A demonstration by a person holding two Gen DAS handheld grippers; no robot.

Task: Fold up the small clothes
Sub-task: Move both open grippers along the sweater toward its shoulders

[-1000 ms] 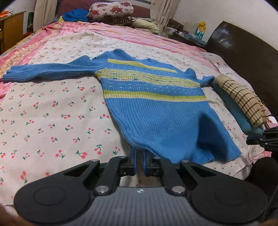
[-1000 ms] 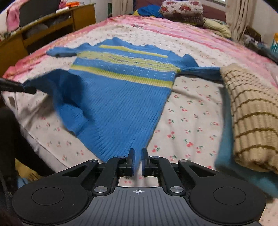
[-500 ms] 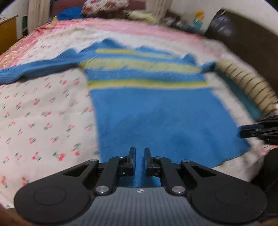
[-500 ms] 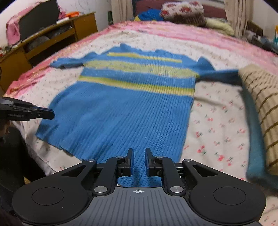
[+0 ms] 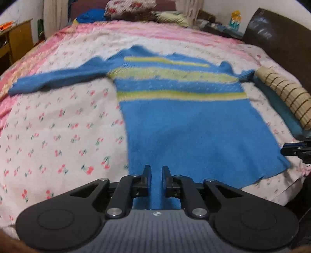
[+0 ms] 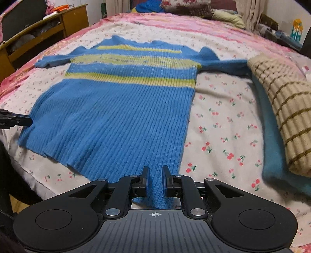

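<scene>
A blue knit sweater (image 5: 184, 126) with yellow-green stripes lies spread flat on the cherry-print bedsheet (image 5: 58, 126), sleeves out to both sides. My left gripper (image 5: 156, 171) sits at the hem's left corner. Its jaws are opening, and blue knit still fills the gap between them. In the right wrist view the sweater (image 6: 116, 116) reaches down to my right gripper (image 6: 155, 171), which is shut on the hem's right corner. Each gripper shows in the other's view: the right one (image 5: 297, 149) at the right edge, the left one (image 6: 15, 120) at the left edge.
A folded beige striped garment (image 6: 281, 109) lies on a teal one (image 6: 272, 155) to the right of the sweater, covering its right cuff. Pillows (image 6: 186, 5) are piled at the far end. A wooden desk (image 6: 48, 25) stands left of the bed, a dark panel (image 5: 281, 39) right.
The sweater's lower part was bunched and lifted a second ago. Both grippers have drawn the hem apart and down, so it now lies flat. The left jaws stand slightly wider.
</scene>
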